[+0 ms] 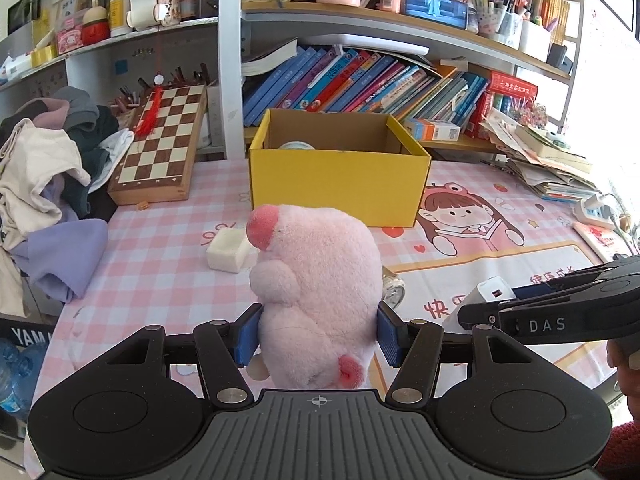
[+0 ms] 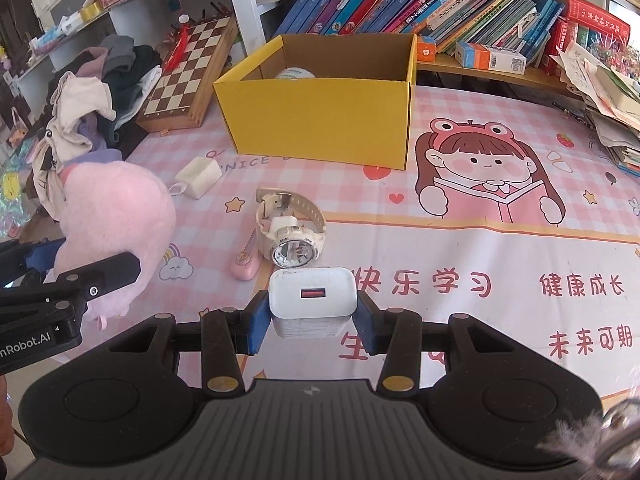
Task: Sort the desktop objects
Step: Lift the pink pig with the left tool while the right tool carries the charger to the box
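My left gripper is shut on a pink plush pig, held above the table in front of the yellow cardboard box. My right gripper is shut on a white USB charger, also seen in the left wrist view as the charger. The plush shows at the left of the right wrist view. On the pink mat lie a white wristwatch, a small pink utility knife and a white square case. The box holds a round pale object.
A folded chessboard leans at the back left beside a pile of clothes. Shelves of books stand behind the box. Stacked papers and a power strip sit at the right. Water bottles stand off the table's left edge.
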Available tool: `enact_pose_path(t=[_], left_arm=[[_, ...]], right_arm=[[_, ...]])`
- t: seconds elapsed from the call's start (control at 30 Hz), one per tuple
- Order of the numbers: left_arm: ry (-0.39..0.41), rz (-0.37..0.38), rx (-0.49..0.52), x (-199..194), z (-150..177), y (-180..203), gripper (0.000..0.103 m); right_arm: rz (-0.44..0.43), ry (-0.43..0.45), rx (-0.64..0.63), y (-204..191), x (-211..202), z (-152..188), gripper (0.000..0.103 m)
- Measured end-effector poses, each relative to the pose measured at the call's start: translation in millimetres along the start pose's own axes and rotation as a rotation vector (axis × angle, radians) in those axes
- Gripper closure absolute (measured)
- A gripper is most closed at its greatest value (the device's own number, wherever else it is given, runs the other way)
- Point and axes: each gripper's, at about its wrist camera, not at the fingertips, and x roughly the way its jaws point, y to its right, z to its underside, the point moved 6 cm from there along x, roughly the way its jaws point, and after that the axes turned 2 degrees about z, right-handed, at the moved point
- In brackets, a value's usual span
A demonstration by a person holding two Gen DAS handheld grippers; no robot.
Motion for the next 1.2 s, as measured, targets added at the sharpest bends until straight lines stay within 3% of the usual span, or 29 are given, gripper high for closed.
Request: enact_pose_path(t=[0.7,0.93,1.2], left_arm=[[0.008,0.023,0.003,31.5,-26.6,13.8,0.048],[0.005,0.023,-0.011,48.5,-45.2,12.6,0.047],[0.056,0.028,0.014,61.7,-89.2,16.1,0.047]], right_arm=[[-0.018,-0.024,-0.045,15.6,23.9,-29.9,0.061],[-0.041,-0.001,-0.055,25.6,30.5,-54.4,0.061],[-0.069,0.072,-0.081,39.9,27.0,-107.4,0.061]])
